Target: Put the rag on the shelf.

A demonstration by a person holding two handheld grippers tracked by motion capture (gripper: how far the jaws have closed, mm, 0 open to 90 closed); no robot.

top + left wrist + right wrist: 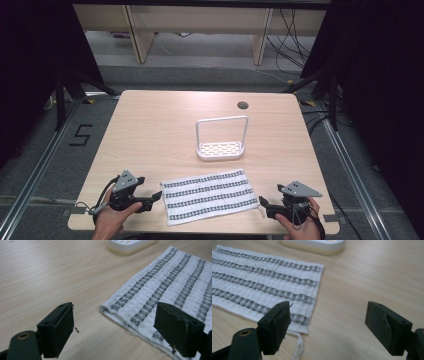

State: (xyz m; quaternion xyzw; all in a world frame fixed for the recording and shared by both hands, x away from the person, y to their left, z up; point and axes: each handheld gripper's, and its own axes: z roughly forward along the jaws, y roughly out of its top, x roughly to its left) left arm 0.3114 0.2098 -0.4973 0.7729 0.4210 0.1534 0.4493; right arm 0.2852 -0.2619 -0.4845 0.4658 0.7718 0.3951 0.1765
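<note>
A white cloth with dark patterned stripes (209, 196) lies flat near the table's front edge. A hand holds my left gripper (154, 199) at the cloth's left end, open, its jaws apart just off the near left corner of the cloth (160, 292). On the other side, my right gripper (264, 207) is open beside the cloth's near right corner (262, 292), where a loose thread (298, 347) trails off. Nothing sits between either pair of jaws. Beyond the cloth stands a white rack (221, 137) with a slotted base and a tall hoop handle.
The rack's white base (128, 245) (314, 245) shows past the cloth in both gripper views. A round cable hole (243, 105) sits near the table's far edge. Bare wood (145, 130) spreads to the left of the rack.
</note>
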